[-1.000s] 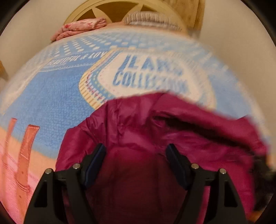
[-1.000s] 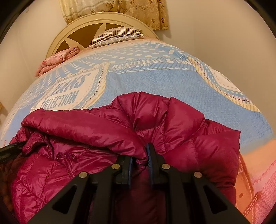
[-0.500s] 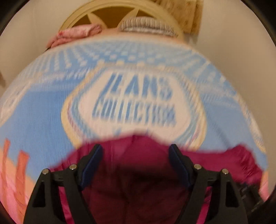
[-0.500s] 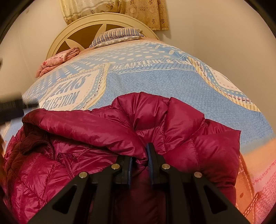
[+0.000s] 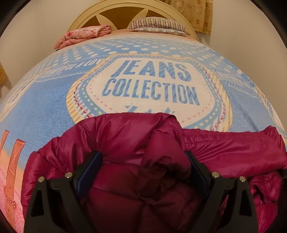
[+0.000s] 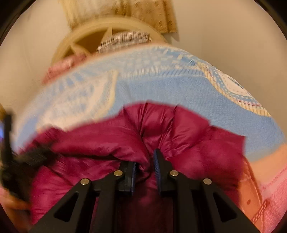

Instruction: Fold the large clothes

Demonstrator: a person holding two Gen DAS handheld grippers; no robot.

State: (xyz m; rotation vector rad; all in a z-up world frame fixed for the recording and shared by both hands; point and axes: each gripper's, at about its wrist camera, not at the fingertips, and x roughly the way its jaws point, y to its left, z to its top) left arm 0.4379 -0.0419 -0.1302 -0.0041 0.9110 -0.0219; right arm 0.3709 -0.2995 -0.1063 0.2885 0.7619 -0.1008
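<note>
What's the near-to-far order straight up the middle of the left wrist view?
Left gripper, jaws wide apart → crimson puffer jacket → blue bedspread with the JEANS COLLECTION print → striped pillow → cream headboard.

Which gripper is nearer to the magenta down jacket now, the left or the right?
Right. The right gripper is clamped on a fold of the magenta down jacket; the left gripper is open, fingers astride it.

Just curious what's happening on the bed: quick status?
Left gripper open around bunched jacket. Right gripper shut on jacket. Jacket crumpled on the bedspread, unfolded. Nothing in the way.
</note>
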